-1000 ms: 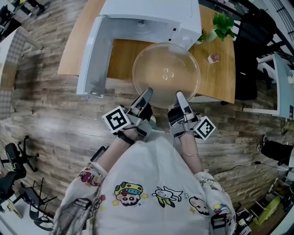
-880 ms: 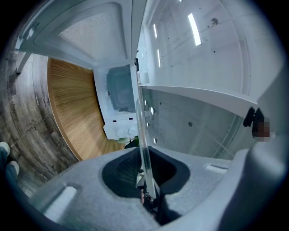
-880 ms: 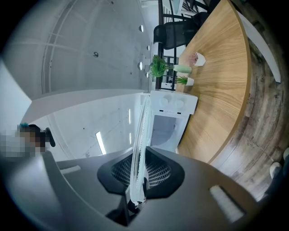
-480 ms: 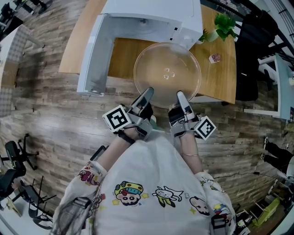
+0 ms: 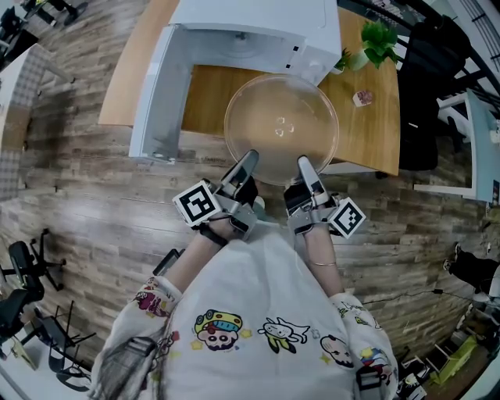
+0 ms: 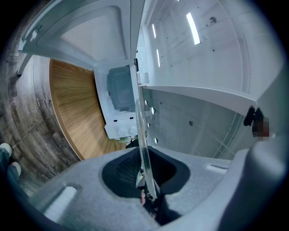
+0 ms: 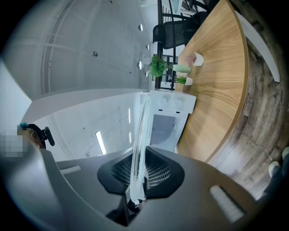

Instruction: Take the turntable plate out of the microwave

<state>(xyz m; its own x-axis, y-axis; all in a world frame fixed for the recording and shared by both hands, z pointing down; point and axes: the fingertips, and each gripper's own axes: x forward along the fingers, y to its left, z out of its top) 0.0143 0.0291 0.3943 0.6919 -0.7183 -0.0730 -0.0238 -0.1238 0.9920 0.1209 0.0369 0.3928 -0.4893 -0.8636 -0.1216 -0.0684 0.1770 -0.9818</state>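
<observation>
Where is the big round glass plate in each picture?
Head view: the glass plate is a round disc at upper middle, just in front of the microwave.
Left gripper view: plate seen edge-on, a thin upright strip at centre.
Right gripper view: plate edge-on again, at centre.
Shared landmark: the open white microwave.

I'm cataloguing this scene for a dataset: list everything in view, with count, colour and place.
table: one, light wood, top middle of the head view
microwave: one, white, on the table, door open to the left
turntable plate: one, clear glass, outside the microwave, held over the table's front edge
plant: one, green, on the table right of the microwave
small object: one, pinkish, on the table near the plant
office chair: one, black, lower left of the head view
left claw: one, grey, shut on the plate's near rim
right claw: one, grey, shut on the same rim
</observation>
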